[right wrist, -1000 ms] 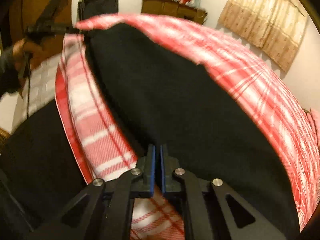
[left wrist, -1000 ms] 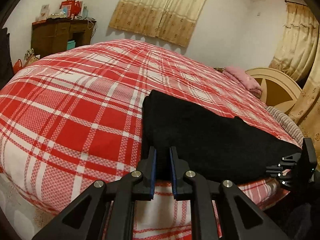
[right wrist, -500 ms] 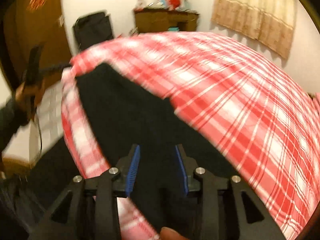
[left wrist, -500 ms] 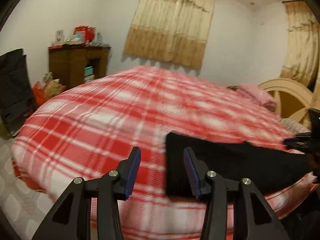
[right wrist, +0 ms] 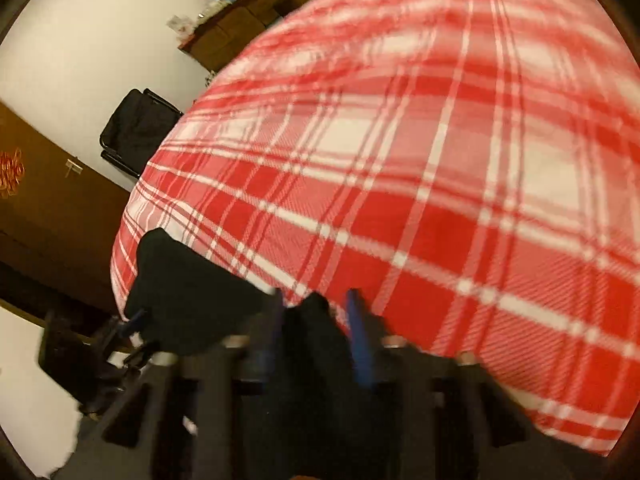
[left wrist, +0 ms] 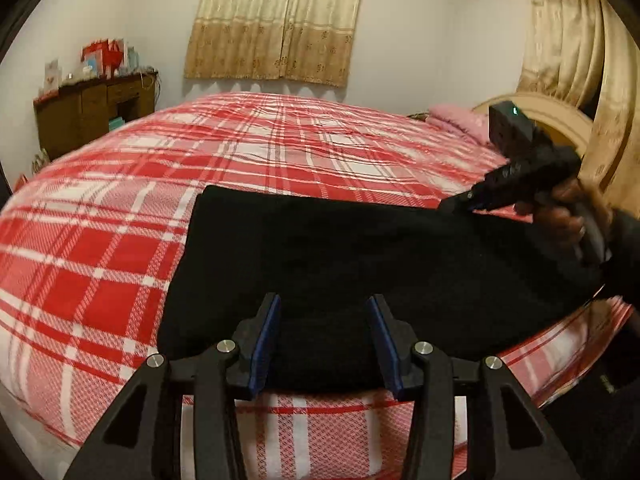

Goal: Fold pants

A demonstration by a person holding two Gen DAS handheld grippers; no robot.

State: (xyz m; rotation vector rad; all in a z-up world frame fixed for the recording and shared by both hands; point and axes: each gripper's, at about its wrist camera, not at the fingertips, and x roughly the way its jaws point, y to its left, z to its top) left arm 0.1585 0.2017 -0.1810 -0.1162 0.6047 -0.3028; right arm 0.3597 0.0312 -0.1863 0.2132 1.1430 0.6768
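Left wrist view shows a bed [left wrist: 120,200] under a red plaid blanket, with the black pants [left wrist: 340,256] folded flat along its near edge. Behind stand curtains [left wrist: 276,20] and a wooden desk [left wrist: 92,116]. The left gripper [left wrist: 324,336] hovers over the pants, jaws apart, gripping nothing. The right gripper [right wrist: 316,320], blurred, is closing with a fold of pants between its jaws.

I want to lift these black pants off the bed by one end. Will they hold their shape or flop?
The black pants will likely flop: they drape limply over the plaid bed edge. A bunched fold already sags between the closing right tool fingers. Thick, matte cloth probably grips rather than slips.
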